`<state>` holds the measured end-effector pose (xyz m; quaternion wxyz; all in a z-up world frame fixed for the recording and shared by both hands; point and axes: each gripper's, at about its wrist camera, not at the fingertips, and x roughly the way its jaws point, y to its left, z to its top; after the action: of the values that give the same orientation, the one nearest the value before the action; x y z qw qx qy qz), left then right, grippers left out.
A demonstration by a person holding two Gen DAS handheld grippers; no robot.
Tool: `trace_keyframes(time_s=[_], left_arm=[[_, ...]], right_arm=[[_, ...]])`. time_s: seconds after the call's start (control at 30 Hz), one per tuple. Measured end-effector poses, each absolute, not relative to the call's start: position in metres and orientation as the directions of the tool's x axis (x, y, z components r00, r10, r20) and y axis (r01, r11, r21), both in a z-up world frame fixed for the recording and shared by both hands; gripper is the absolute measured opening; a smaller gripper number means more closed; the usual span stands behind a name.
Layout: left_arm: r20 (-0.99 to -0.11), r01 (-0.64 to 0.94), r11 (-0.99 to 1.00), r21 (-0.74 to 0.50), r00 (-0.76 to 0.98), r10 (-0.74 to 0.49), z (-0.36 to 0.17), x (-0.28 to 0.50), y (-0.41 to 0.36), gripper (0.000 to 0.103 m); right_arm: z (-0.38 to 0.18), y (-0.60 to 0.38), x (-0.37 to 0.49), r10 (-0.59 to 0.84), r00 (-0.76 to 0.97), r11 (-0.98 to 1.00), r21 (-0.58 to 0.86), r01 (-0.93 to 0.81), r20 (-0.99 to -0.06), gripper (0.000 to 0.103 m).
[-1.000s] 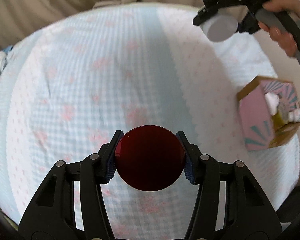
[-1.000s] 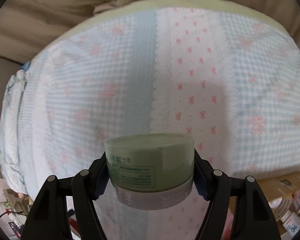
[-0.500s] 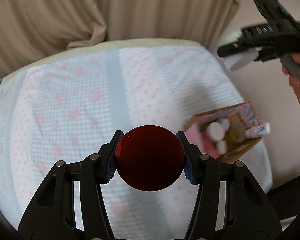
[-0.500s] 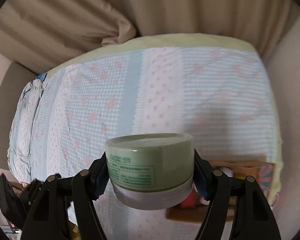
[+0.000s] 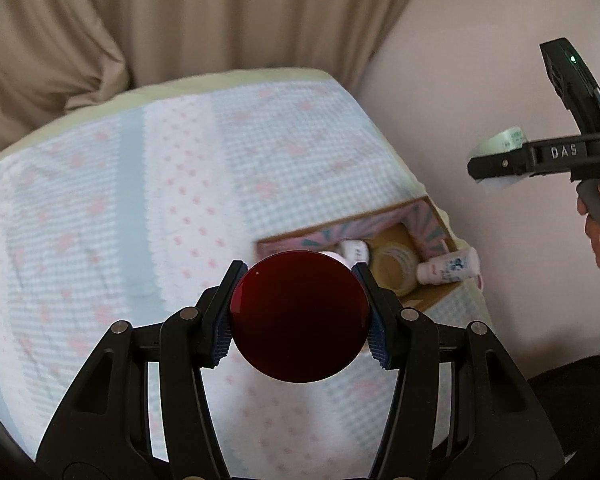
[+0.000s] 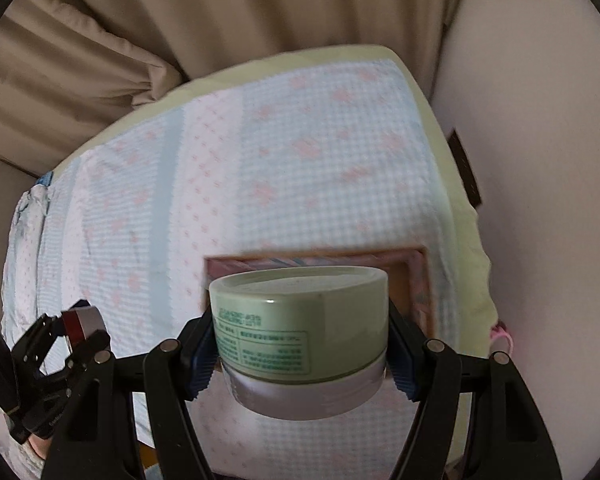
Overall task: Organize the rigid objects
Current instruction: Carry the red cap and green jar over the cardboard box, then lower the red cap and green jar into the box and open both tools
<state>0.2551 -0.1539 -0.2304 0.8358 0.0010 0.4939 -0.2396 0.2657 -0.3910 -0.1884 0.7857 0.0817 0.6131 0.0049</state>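
A dark red round jar [image 5: 299, 317] is being pinched in the left gripper [image 5: 299, 316] and a pale green jar [image 6: 300, 326] in the right gripper [image 6: 300, 332], both being carried above the patterned box [image 5: 428, 220] on the bed [image 5: 140, 200], so lowering into its free space is judged next.

A round dark red jar [image 5: 299, 317] is gripped at its sides above the bed. A pale green jar [image 6: 300, 328] with a grey lid is held upside down over the cardboard box [image 5: 436, 220] at the bed's right edge.
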Motion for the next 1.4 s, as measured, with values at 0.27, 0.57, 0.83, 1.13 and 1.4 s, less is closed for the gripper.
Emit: trace_keyframes(time_s=[0.27, 0.57, 0.83, 1.13, 1.4], left_arm=[[-0.874, 0.425, 0.874, -0.237, 0.3, -0.383, -0.291, 0.256, -0.235, 0.05], [-0.928, 0.442, 0.874, -0.203, 0.199, -0.315, -0.366, 0.26, -0.279, 0.05], [-0.958, 0.497, 0.854, -0.15, 0.141, -0.25, -0.41, 0.264, -0.297, 0.05], [-0.973, 0.54, 0.839, -0.065, 0.154, -0.174, -0.417, 0.265, -0.304, 0.062], [-0.966, 0.527, 0.847, -0.064, 0.182, -0.186, -0.402, 0.264, -0.291, 0.103]], right_arm=[[-0.245, -0.415, 0.253, 0.014, 0.19, 0.995, -0.006, -0.104, -0.982, 0.067], [-0.33, -0.413, 0.257, 0.067, 0.047, 0.962, 0.053, -0.267, -0.997, 0.067], [-0.373, -0.402, 0.265, 0.049, -0.022, 0.912, 0.053, -0.407, -0.999, 0.067], [-0.386, -0.415, 0.279, 0.116, -0.056, 0.921, 0.128, -0.367, -0.992, 0.07], [-0.376, -0.422, 0.285, 0.081, -0.097, 0.937, 0.109, -0.332, -0.992, 0.103]])
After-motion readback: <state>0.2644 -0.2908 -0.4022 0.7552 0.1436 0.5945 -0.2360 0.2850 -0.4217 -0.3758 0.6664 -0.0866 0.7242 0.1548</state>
